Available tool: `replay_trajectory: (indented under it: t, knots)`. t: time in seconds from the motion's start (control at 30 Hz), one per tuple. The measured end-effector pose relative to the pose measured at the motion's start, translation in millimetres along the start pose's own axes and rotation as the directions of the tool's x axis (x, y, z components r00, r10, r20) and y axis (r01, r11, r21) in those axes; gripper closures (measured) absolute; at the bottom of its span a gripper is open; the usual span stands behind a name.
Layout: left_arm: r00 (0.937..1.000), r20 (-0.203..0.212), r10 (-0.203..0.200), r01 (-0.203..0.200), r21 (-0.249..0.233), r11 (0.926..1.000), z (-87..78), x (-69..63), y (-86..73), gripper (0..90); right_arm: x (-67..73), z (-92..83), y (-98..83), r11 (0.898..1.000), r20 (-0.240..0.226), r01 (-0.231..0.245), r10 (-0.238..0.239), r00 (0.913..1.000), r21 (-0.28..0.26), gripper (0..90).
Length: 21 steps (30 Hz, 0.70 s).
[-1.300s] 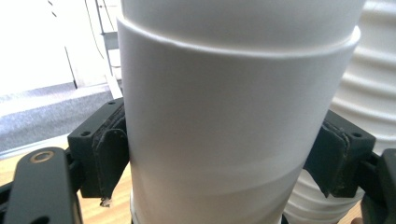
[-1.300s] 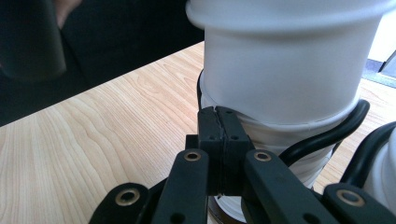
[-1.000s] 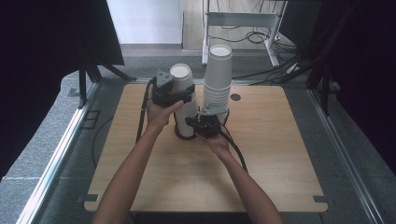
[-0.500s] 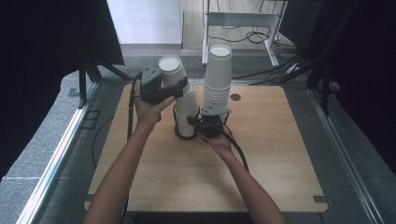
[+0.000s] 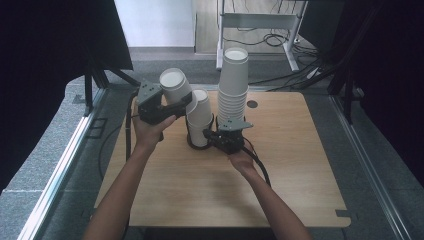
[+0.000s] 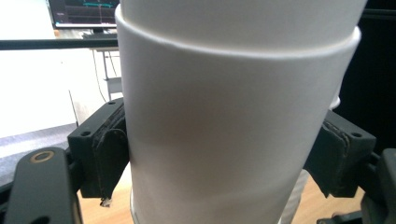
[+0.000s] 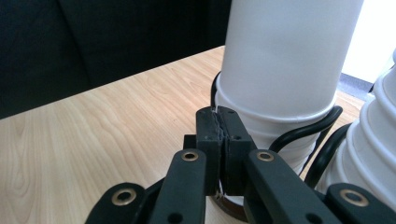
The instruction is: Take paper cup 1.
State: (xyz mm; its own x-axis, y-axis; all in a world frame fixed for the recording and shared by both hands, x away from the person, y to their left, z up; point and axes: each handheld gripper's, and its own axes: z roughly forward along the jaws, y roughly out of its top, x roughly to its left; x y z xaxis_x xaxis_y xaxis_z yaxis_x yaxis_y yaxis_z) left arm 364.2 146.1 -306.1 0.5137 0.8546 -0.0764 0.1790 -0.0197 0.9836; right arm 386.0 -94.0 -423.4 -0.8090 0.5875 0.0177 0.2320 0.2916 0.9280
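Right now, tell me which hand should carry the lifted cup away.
Left. The left gripper is shut on the cup, tilted off the short stack; the right gripper is shut low by that stack.

Wooden table [image 5: 300,175], grey carpet floor [image 5: 45,150], white wall [image 5: 150,22]

White paper cup [image 5: 174,85] tilted, lifted off short cup stack [image 5: 201,117] on table.

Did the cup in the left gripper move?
Yes. The cup in the left gripper went up and left, tilting away from the short stack beside the tall stack.
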Motion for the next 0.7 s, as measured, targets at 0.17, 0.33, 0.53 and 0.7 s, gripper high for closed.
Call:
replay_trajectory:
  t: [0.17, 0.33, 0.53, 0.7]
  knots:
    - [0.9998, 0.016, -0.015, 0.015, 0.004, 0.9999, -5.8, 1.7, -11.0, 17.3, 4.9, -8.1, -4.8, 1.0, 0.0, 0.024, -0.024, 0.9997, 0.002, 87.3]
    - [0.9991, 0.033, -0.026, 0.026, 0.008, 0.9996, -12.2, 3.3, -21.6, 17.3, 7.9, -14.2, -13.3, 1.0, -0.014, 0.024, -0.024, 0.9996, 0.009, 85.9]
    - [0.9988, 0.047, -0.012, 0.011, 0.006, 0.9999, -22.7, 0.0, -31.8, 17.3, 9.5, -20.2, -23.2, 1.0, -0.027, 0.013, -0.012, 0.9996, 0.017, 82.2]
    - [0.9976, 0.069, -0.003, 0.003, 0.01, 0.9999, -29.6, -8.2, -44.0, 17.3, 11.1, -28.9, -31.8, 1.0, -0.026, 0.0, 0.001, 0.9997, 0.018, 73.8]
